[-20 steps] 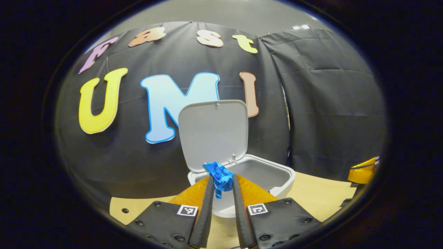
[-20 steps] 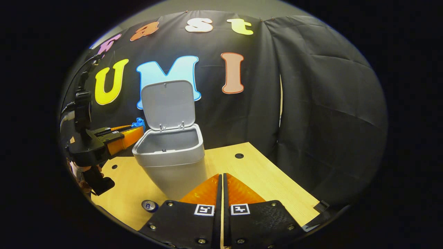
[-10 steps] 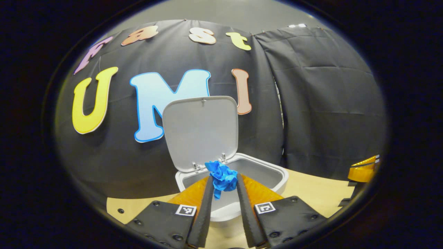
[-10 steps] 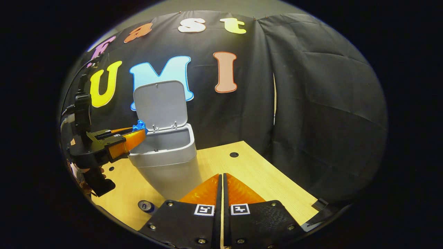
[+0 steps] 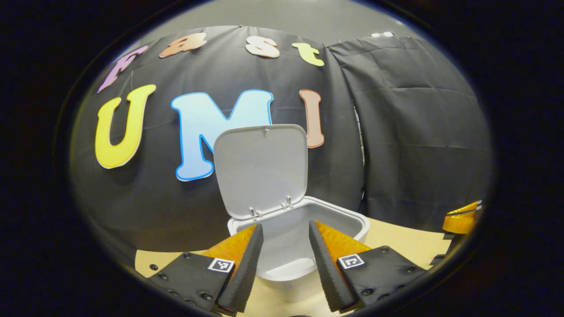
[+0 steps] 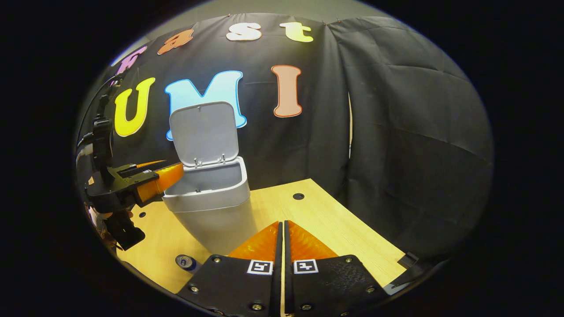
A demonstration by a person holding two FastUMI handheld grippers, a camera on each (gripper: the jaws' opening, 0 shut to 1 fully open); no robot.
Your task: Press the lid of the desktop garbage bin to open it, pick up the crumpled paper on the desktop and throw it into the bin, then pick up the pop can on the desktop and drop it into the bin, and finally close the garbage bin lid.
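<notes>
My left tongs (image 5: 285,230) are spread apart and hold nothing, poised over the one bin (image 6: 207,199), whose lid (image 5: 261,169) stands open. My right tongs (image 6: 282,225) are pressed together. One can (image 6: 185,262) lies on the bench (image 6: 326,224) beside the bin's base.

**The table and what is on it**

A light wooden table (image 6: 335,229) is seen in the right gripper view. A grey bin (image 6: 211,207) is stood on it, near the back left part. A pop can (image 6: 186,262) is laid on its side on the wood, just in front of the bin. Small round dark holes (image 6: 298,196) are seen in the table top, one to the right of the bin.
</notes>
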